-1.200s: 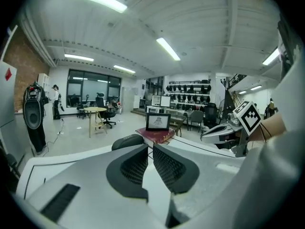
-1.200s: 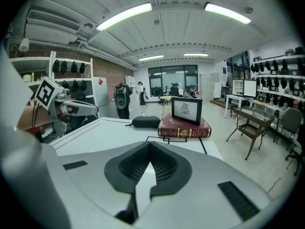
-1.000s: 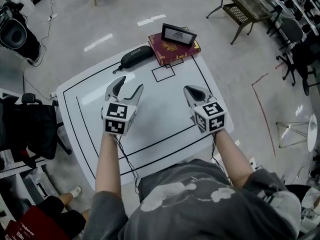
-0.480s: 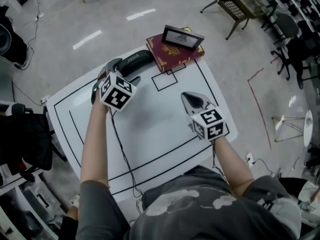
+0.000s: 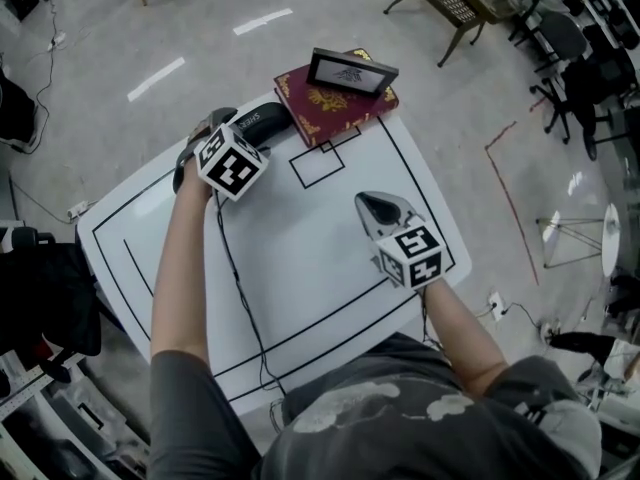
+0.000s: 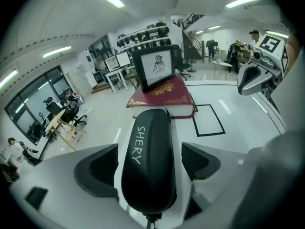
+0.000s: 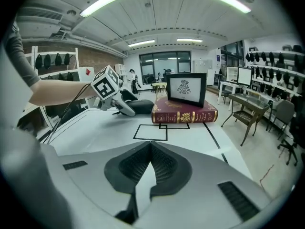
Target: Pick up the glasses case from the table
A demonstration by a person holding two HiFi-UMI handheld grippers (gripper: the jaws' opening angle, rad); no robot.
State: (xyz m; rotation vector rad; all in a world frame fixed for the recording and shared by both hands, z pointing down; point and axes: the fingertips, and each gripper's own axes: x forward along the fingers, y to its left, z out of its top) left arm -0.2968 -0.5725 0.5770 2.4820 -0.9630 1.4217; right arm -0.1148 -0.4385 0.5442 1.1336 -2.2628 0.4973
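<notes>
The black glasses case (image 5: pixel 264 122) marked "SHERY" lies at the table's far left edge, beside a red book. In the left gripper view the case (image 6: pixel 148 151) fills the gap between my left gripper's (image 6: pixel 150 165) two jaws. The jaws are opening, with a gap showing between each pad and the case. From the head view the left gripper (image 5: pixel 226 128) sits over the case's near end. My right gripper (image 5: pixel 376 206) hovers over the table's right half, its jaws (image 7: pixel 150 163) shut with nothing in them.
A red book (image 5: pixel 335 106) with a black picture frame (image 5: pixel 351 70) on top lies just right of the case. A small black square outline (image 5: pixel 317 165) is marked on the white table (image 5: pixel 300 268). Chairs and floor surround the table.
My left gripper has travelled forward and down from the table's middle to the case, and its jaws have spread wider around it. The right gripper has sunk slightly.
</notes>
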